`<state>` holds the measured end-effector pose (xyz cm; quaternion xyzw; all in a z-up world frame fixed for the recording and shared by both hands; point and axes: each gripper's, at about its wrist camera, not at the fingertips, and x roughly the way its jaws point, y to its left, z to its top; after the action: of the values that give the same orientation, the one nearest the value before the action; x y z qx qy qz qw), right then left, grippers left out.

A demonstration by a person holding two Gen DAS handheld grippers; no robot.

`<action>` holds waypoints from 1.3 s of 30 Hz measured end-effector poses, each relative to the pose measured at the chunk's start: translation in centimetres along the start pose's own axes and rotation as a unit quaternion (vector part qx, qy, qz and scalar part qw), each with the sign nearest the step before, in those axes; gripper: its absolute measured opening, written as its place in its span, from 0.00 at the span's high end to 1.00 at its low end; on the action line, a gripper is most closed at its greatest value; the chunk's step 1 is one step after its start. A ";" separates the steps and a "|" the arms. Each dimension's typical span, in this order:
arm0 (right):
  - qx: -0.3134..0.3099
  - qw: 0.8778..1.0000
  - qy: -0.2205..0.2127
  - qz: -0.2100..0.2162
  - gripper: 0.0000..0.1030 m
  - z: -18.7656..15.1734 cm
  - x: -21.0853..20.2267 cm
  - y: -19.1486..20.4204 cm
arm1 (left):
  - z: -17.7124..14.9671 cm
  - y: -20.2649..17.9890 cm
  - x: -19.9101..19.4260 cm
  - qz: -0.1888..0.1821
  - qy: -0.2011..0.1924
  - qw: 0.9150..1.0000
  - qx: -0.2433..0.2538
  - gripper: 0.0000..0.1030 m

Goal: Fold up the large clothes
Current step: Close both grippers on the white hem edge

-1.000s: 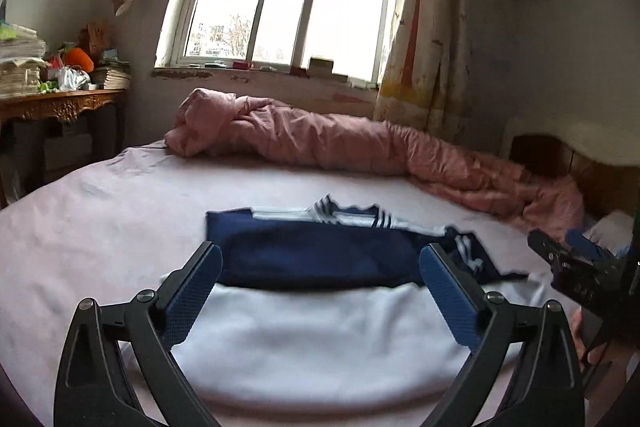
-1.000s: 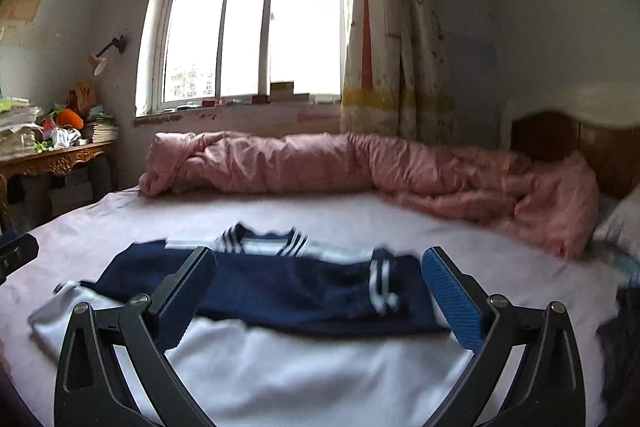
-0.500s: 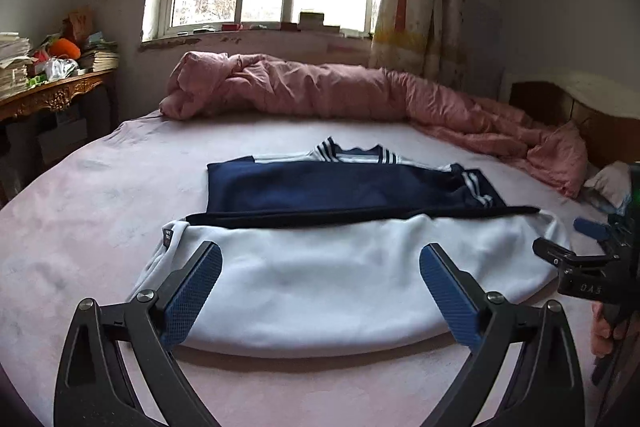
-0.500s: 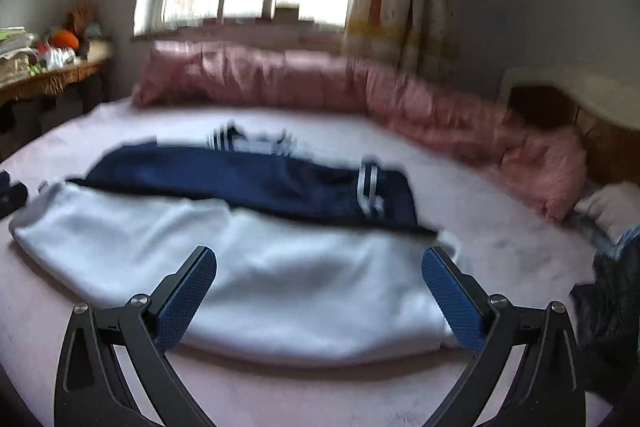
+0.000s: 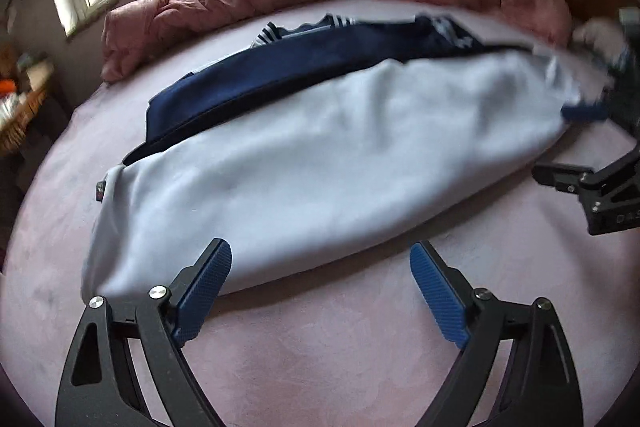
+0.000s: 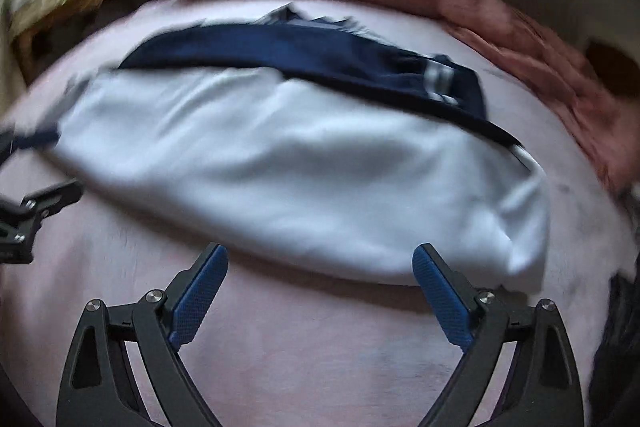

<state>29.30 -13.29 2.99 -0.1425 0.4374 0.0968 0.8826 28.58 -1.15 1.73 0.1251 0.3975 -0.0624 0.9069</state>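
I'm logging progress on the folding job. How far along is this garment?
Done: the white and navy garment lies flat on the pink bedsheet, navy part already over the far side. In hand: nothing yet; the left gripper and right gripper sit at the white near edge, jaws closing, gripping no cloth yet. Left: grasp that edge and fold it over.
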 end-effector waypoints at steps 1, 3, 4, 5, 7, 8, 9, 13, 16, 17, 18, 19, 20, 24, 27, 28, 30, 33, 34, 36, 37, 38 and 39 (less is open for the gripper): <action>-0.002 1.000 0.008 -0.001 0.07 0.2 0.3 0.5 | -0.1 -0.7 0.1 0.020 -0.004 1.000 0.015 0.12; -0.011 1.000 0.021 -0.004 0.08 0.1 1.1 1.4 | -0.4 -1.5 0.6 0.027 0.006 0.999 0.030 0.12; -0.019 0.999 0.028 -0.016 0.08 0.1 1.6 1.8 | -0.4 -1.6 0.9 0.028 0.012 0.999 0.030 0.11; -0.021 0.999 0.028 -0.023 0.07 0.1 1.7 1.9 | -0.5 -1.5 1.2 0.032 0.018 0.999 0.026 0.10; -0.007 0.999 0.024 -0.028 0.07 0.3 1.8 1.6 | -0.4 -0.8 1.5 0.040 0.019 0.999 0.005 0.08; 0.001 0.999 0.024 -0.034 0.07 0.4 2.0 1.3 | -0.3 -0.2 1.7 0.053 0.020 0.998 -0.010 0.08; 0.011 0.999 0.024 -0.048 0.06 0.4 2.3 0.8 | -0.3 0.5 2.1 0.074 0.022 0.997 -0.023 0.08; 0.033 0.996 0.014 -0.079 0.05 0.5 2.9 -0.7 | -0.4 2.7 2.7 0.131 0.017 0.990 -0.053 0.08; 0.027 0.992 0.006 -0.126 0.05 0.9 3.0 -1.1 | -0.5 3.8 3.0 0.104 0.016 0.992 -0.066 0.08; 0.019 0.987 0.002 -0.157 0.05 1.0 3.1 -1.1 | -0.5 4.0 3.1 0.101 0.015 0.993 -0.065 0.08; 0.013 0.984 0.002 -0.177 0.05 1.0 3.3 -1.2 | -0.4 4.2 3.2 0.102 0.016 0.993 -0.062 0.07; 0.016 0.983 0.005 -0.180 0.05 1.0 3.5 -1.5 | -0.3 4.3 3.3 0.107 0.016 0.992 -0.060 0.06; 0.029 0.984 0.009 -0.176 0.06 1.0 3.6 -2.1 | -0.3 4.6 3.4 0.115 0.016 0.991 -0.060 0.06; 0.093 0.983 0.013 -0.156 0.13 1.0 3.8 -5.3 | -0.1 7.0 4.1 0.120 0.021 0.988 -0.100 0.07; 0.119 0.984 0.007 -0.131 0.37 1.0 3.8 -6.3 | -0.4 8.6 4.2 0.098 0.020 0.985 -0.139 0.14; 0.126 0.982 0.004 -0.142 0.46 1.0 3.8 -6.5 | -0.4 8.7 4.1 0.095 0.018 0.985 -0.142 0.30; 0.146 0.980 -0.012 -0.133 0.70 0.8 3.4 -6.9 | -0.3 8.5 3.7 0.091 0.011 0.986 -0.138 0.59; 0.178 0.978 -0.043 -0.097 0.79 0.4 2.1 -7.6 | -0.5 8.1 2.9 0.097 0.003 0.987 -0.129 0.75; 0.187 0.977 -0.059 -0.089 0.80 0.2 1.4 -7.8 | -0.7 8.0 2.3 0.099 -0.005 0.986 -0.130 0.76; 0.204 0.972 -0.079 -0.082 0.81 -0.5 0.2 -8.0 | -1.1 7.8 0.7 0.094 -0.017 0.985 -0.143 0.78; 0.218 0.969 -0.084 -0.076 0.81 -1.1 -0.4 -8.3 | -1.5 7.5 -0.3 0.092 -0.023 0.985 -0.147 0.78; 0.223 0.968 -0.089 -0.074 0.82 -1.6 -0.9 -8.3 | -1.8 7.3 -1.0 0.092 -0.026 0.985 -0.145 0.78; 0.223 0.967 -0.095 -0.074 0.82 -2.3 -2.0 -8.1 | -2.3 6.7 -2.1 0.094 -0.026 0.986 -0.135 0.78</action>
<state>28.79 -21.82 4.58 0.0359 0.3503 -0.0560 0.9343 26.98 5.98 2.92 0.0371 0.3649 0.0741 0.9273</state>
